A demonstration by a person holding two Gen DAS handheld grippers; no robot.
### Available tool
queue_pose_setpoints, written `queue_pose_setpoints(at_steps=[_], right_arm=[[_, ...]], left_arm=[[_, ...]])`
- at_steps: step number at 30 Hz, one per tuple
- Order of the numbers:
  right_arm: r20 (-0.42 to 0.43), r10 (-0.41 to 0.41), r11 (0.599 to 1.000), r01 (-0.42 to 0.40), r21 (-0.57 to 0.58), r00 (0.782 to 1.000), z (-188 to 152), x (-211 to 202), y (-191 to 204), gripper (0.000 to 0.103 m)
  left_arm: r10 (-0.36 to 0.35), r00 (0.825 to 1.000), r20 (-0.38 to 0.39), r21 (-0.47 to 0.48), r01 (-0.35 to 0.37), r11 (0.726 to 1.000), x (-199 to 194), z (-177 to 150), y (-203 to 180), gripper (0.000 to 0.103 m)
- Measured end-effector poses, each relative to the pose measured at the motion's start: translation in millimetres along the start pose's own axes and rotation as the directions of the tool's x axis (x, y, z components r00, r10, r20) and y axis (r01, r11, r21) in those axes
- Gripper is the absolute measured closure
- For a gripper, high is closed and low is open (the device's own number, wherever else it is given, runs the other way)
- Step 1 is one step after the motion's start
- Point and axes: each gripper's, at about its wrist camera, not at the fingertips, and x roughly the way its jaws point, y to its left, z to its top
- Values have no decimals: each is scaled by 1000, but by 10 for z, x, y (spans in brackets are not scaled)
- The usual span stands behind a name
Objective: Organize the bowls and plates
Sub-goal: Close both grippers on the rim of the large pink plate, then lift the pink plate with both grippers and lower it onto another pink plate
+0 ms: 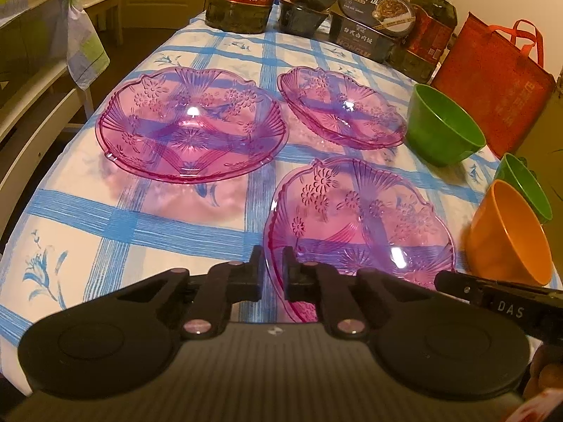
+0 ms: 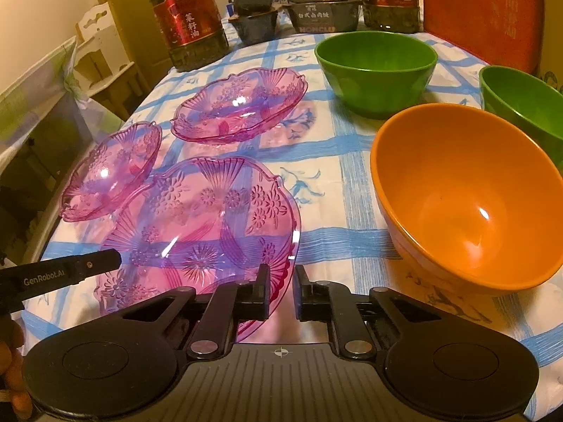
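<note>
I have both grippers clamped on the same near pink glass plate [image 1: 359, 225] — the left gripper [image 1: 273, 267] pinches its left rim and the right gripper [image 2: 281, 281] pinches its right rim, each with jaws drawn narrow so that only the thin scalloped edge sits between the pads. The plate rests on the blue-checked cloth of the bench [image 1: 105, 218], nearest to me; the large pink plate [image 1: 190, 123] lies further back to the left and the small pink plate [image 1: 339, 107] behind it, both apart from the one I hold. The orange bowl [image 2: 464, 197] sits just beside the held plate on its right, with one green bowl [image 2: 374, 70] behind and a second green bowl [image 2: 524, 105] at the far right. My worry from here is the grip itself: the rim is smooth, slanted and fluted, so if I lift unevenly one pad could slide off and the plate would swing from the other gripper or drop back onto the bench. Pulling my two hands apart, or twisting them against each other, could also stress the brittle-looking edge. The orange bowl is close enough that a sideways carry to the right risks knocking it — I judge a straight, level lift first is the safer course, then a move toward the large plate for stacking.
</note>
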Motion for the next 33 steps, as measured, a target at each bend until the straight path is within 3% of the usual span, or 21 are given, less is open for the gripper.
queue_pose_setpoints(at_steps=[17,26,33], right_arm=[[44,2,1000,-2,-3,999,29,-259,95,90],[102,6,1000,-6,-4,995,218,-393,231,90],[130,3,1000,-5,10,992,516,-267,272,90]], left_arm=[[-13,999,37,26,12,1000,-317,65,-41,94],[-19,996,89,63,13,998,-478,333,-88,95],[-25,993,112,75,17,997,-382,649,-85,94]])
